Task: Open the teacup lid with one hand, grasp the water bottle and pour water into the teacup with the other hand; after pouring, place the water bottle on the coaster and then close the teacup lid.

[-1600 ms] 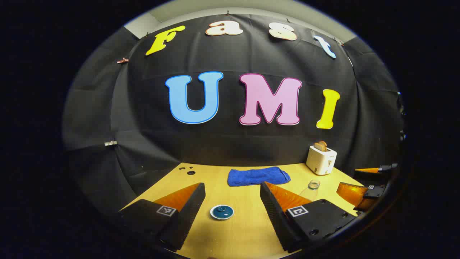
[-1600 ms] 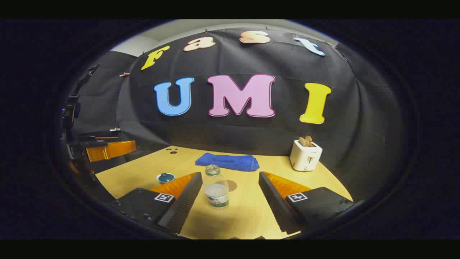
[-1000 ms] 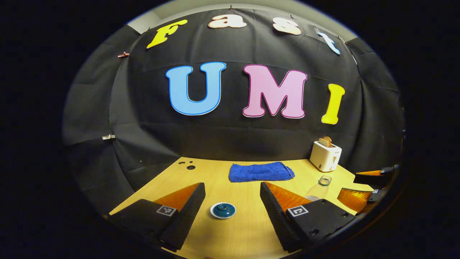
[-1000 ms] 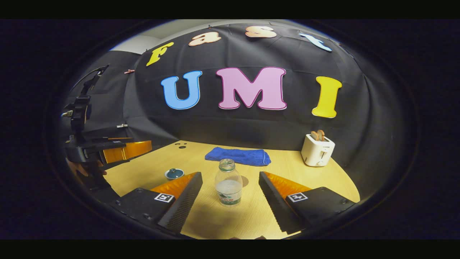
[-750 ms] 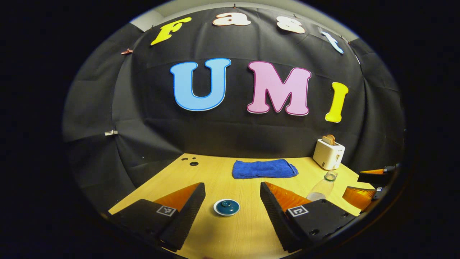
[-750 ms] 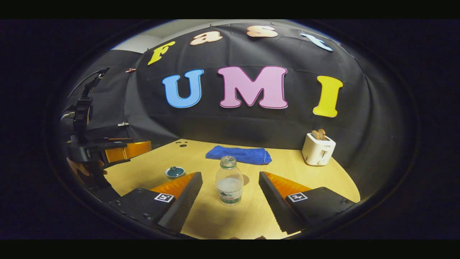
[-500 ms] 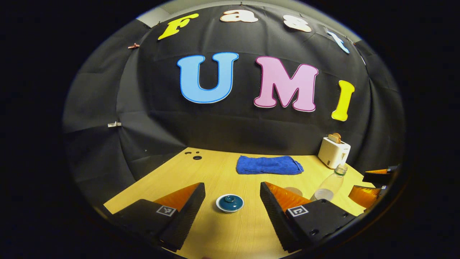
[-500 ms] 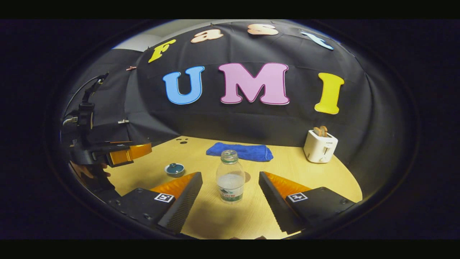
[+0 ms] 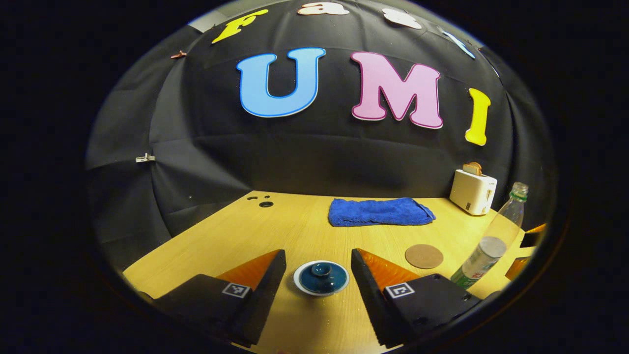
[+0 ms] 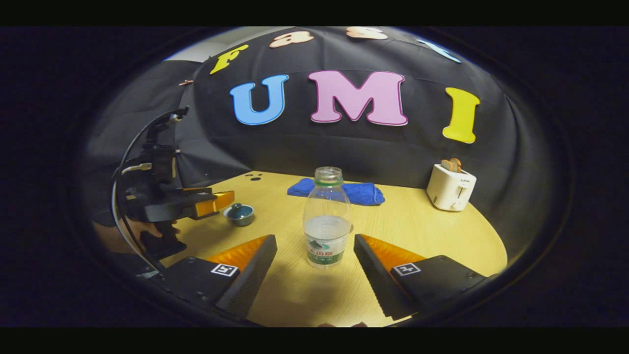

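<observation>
The left gripper [image 9: 314, 273] hung spread wide around the lidded teal teacup [image 9: 321, 278] near the wooden table's [image 9: 295, 231] front edge, touching nothing. The right gripper [image 10: 314, 265] was likewise released, its 2 fingers flanking the uncapped, part-filled water bottle [image 10: 327, 221] without contact. The round cork coaster [image 9: 424, 256] lay bare toward the table's right side. By appearances, no step was complete: lid on, bottle ungrasped, pouring and closing ahead.

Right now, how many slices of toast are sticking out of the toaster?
2, side by side in the top of the white toaster at the table's far right corner, seen in the right gripper view. The left gripper view is too small to separate them.
</observation>
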The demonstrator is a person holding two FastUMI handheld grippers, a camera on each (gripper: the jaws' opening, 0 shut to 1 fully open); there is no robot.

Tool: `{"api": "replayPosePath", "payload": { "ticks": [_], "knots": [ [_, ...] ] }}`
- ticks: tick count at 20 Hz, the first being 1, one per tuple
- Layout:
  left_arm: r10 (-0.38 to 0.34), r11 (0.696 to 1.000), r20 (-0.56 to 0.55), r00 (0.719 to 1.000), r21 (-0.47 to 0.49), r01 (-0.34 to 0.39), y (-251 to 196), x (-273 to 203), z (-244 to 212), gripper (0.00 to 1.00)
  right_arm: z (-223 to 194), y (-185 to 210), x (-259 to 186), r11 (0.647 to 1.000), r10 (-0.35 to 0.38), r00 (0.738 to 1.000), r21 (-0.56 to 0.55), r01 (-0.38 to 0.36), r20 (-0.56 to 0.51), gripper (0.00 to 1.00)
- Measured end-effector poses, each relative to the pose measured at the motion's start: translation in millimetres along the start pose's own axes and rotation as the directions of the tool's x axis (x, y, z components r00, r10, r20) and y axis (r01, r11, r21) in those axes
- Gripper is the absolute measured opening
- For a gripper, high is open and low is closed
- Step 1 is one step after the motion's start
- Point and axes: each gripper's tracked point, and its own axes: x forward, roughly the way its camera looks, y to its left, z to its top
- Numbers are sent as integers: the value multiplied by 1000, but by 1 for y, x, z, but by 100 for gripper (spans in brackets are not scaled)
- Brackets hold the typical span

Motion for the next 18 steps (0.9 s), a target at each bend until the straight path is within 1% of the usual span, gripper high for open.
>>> {"api": "replayPosePath", "payload": {
  "ticks": [1, 4, 6, 7, 8, 10, 11, 13, 16, 17, 18],
  "knots": [
    [-6, 1000, 3, 1000, 4, 6, -1, 9, -5, 82, -9, -1, 3, 1000, -7, 1000, -1, 7, -2, 98],
    [-19, 1000, -2, 1000, 8, 19, -3, 27, -17, 81, -36, 0, 12, 1000, -14, 999, 16, 14, -40, 98],
    [-18, 1000, -16, 1000, 14, 18, -3, 35, -25, 76, -44, 0, 17, 999, -19, 999, 35, 21, -51, 98],
    [-20, 1000, -22, 1000, 14, 21, -3, 38, -28, 72, -45, 0, 19, 999, -25, 999, 38, 27, -49, 98],
    [-22, 1000, -27, 999, 11, 22, -3, 40, -30, 72, -45, -2, 23, 999, -33, 999, 37, 34, -43, 98],
    [-22, 1000, -36, 999, 5, 22, -3, 45, -34, 66, -42, -4, 29, 998, -48, 998, 38, 49, -28, 98],
    [-24, 1000, -38, 999, 6, 24, -3, 46, -35, 62, -41, -6, 33, 998, -54, 998, 41, 55, -23, 98],
    [-34, 999, -43, 999, 13, 35, -5, 47, -38, 57, -39, -7, 40, 997, -67, 998, 46, 67, -8, 98],
    [-34, 999, -41, 999, 20, 34, -6, 48, -39, 54, -37, -5, 48, 995, -78, 997, 56, 77, 7, 98],
    [-35, 999, -45, 998, 21, 36, -7, 48, -40, 45, -37, -4, 51, 995, -81, 997, 59, 81, 10, 98],
    [-32, 999, -39, 999, 26, 33, -7, 48, -40, 46, -36, -5, 54, 994, -85, 996, 63, 84, 15, 98]
  ]
}}
